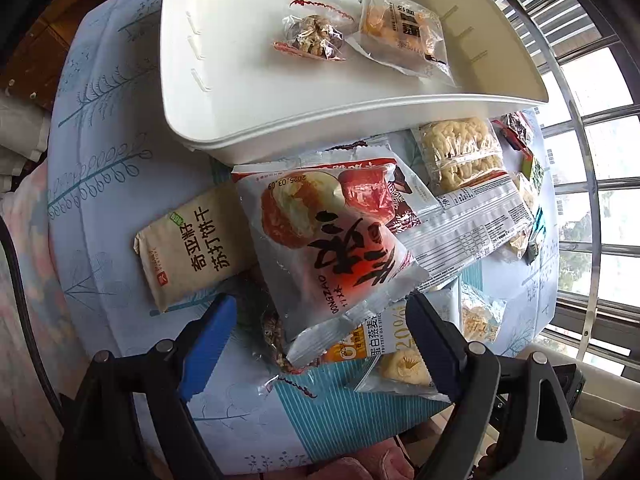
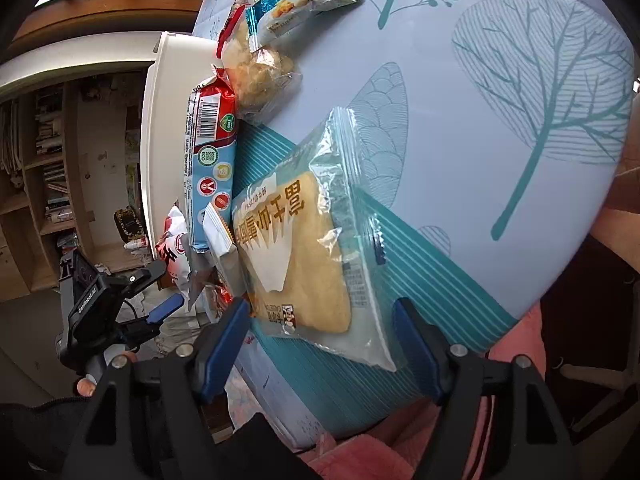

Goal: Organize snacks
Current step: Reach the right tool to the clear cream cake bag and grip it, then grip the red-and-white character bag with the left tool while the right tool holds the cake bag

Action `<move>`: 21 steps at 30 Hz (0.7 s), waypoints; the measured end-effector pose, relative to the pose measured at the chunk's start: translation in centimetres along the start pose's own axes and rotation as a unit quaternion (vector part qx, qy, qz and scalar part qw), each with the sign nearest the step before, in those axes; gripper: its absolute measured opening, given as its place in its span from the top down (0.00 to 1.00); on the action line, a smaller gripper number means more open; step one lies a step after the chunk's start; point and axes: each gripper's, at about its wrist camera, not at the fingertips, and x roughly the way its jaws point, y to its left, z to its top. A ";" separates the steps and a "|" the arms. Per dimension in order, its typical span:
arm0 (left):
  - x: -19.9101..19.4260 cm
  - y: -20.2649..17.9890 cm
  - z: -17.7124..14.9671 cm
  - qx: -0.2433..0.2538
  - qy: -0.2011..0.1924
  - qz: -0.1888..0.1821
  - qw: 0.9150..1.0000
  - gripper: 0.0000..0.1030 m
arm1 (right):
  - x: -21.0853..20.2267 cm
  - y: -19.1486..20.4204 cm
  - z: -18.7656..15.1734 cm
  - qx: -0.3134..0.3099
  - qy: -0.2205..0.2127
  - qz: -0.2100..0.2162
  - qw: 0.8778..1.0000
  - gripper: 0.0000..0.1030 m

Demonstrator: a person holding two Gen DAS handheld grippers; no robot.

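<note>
My left gripper [image 1: 320,344] is open, its blue fingers either side of the near edge of a white and red jujube packet [image 1: 324,240] on top of a snack pile. A beige cracker packet [image 1: 192,248] lies to its left. A white tray [image 1: 192,120] behind holds a walnut snack [image 1: 312,36] and an orange cake packet [image 1: 404,32]. My right gripper [image 2: 320,340] is open, straddling the near end of a clear toast packet [image 2: 304,248] lying flat on the tablecloth. The left gripper [image 2: 160,308] also shows in the right wrist view.
More packets lie on the blue leaf-print tablecloth [image 2: 500,140]: a rice-cracker pack [image 1: 460,152], an oat stick pack [image 1: 400,352], a red and blue wafer pack [image 2: 210,168], a blue-ended pack [image 2: 296,4]. Window bars [image 1: 592,120] stand on the right. Shelves [image 2: 48,184] stand beyond the table.
</note>
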 end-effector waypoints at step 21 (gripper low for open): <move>3.6 -0.1 3.2 -0.077 0.026 -0.013 0.997 0.20 | 0.7 -0.8 2.0 -0.002 0.088 0.035 0.995 0.87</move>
